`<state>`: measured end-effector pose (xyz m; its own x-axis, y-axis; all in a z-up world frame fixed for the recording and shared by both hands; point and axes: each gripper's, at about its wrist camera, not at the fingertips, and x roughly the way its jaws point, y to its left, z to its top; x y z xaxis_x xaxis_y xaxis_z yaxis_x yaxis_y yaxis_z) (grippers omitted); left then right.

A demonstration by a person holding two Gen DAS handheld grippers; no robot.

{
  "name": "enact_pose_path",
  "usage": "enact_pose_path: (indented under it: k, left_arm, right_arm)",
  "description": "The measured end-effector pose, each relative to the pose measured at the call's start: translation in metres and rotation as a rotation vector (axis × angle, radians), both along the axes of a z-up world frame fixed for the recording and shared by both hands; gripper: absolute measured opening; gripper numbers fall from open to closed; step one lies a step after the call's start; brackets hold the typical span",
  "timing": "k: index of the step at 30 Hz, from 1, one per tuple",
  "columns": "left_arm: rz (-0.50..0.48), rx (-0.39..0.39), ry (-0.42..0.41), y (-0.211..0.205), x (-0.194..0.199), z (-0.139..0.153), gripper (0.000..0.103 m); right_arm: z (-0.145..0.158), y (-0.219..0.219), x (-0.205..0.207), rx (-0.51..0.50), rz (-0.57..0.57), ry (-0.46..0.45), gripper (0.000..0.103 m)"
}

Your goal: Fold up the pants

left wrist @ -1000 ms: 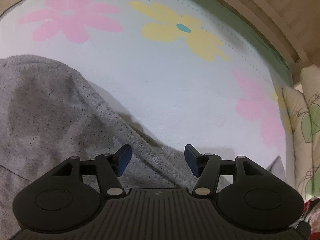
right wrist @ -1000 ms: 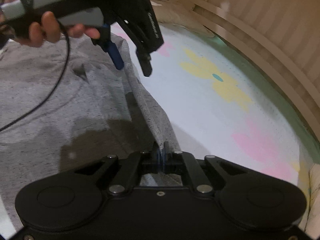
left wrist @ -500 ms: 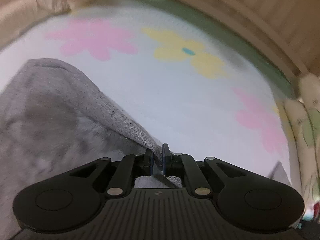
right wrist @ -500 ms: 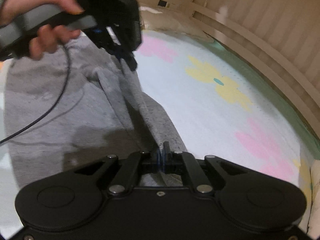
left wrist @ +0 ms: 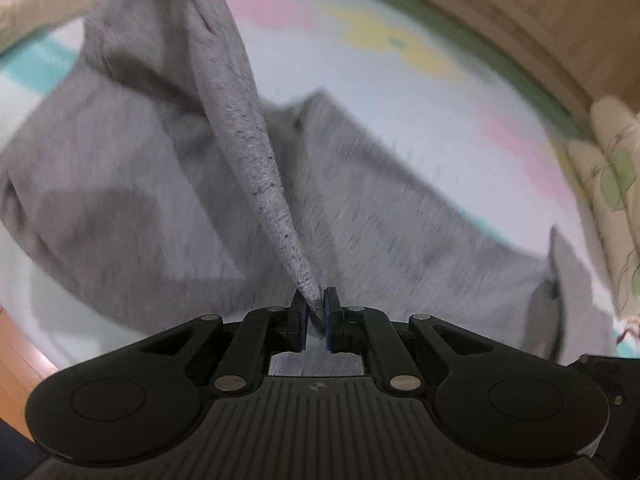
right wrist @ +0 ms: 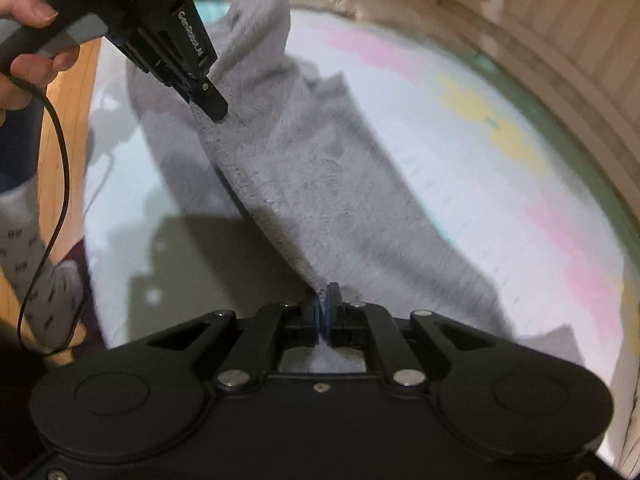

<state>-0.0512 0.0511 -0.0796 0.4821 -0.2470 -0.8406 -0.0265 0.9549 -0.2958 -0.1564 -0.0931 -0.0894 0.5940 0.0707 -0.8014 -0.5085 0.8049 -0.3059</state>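
The grey speckled pants (left wrist: 360,208) are lifted off the white flower-print mat (left wrist: 400,92). My left gripper (left wrist: 314,312) is shut on one edge of the pants, which rises in a taut fold ahead of it. My right gripper (right wrist: 325,312) is shut on another point of the same edge (right wrist: 256,200). The left gripper also shows in the right wrist view (right wrist: 208,100) at the upper left, gripping the raised cloth. The rest of the pants (right wrist: 380,200) hangs down to the mat.
The mat (right wrist: 500,168) has pink and yellow flowers and a green border. A wooden slatted wall (right wrist: 560,20) runs behind it. Wooden floor (right wrist: 52,152) and a person's socked foot (right wrist: 44,272) are at the left. A leaf-print cushion (left wrist: 616,184) lies at the right.
The left gripper went from open to shut on the pants edge. Both grippers have since lifted the edge up off the mat and the cloth now hangs between them.
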Motion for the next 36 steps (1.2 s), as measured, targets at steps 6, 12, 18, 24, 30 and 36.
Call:
enact_pose_path:
  k: [6,12,18,24,30,36]
  left_arm:
    - [-0.016,0.014,0.032,-0.002,0.010,-0.016,0.008]
    - [-0.050,0.071,-0.019,-0.012,-0.004,-0.017,0.009]
    - [-0.035,0.016,-0.017,0.003,-0.011,-0.022,0.009]
    - [-0.036,0.018,-0.029,-0.002,-0.008,-0.022,0.008]
    - [-0.017,0.026,-0.036,-0.009,-0.007,-0.025,0.009]
    - [0.000,0.038,-0.040,-0.015,-0.009,-0.025,0.012]
  right_arm:
    - [0.040,-0.043,0.010,0.273,-0.268,-0.041,0.045]
    - [0.047,-0.106,0.074,0.197,-0.666,-0.157,0.054]
    - [0.011,-0.154,0.151,0.078,-0.957,-0.106,0.055]
    - [-0.013,-0.178,0.159,0.055,-1.072,-0.002,0.048]
    - [0.058,-0.206,0.101,0.296,-1.094,-0.178,0.007]
    - [0.068,-0.258,-0.009,0.429,-1.305,-0.236,0.007]
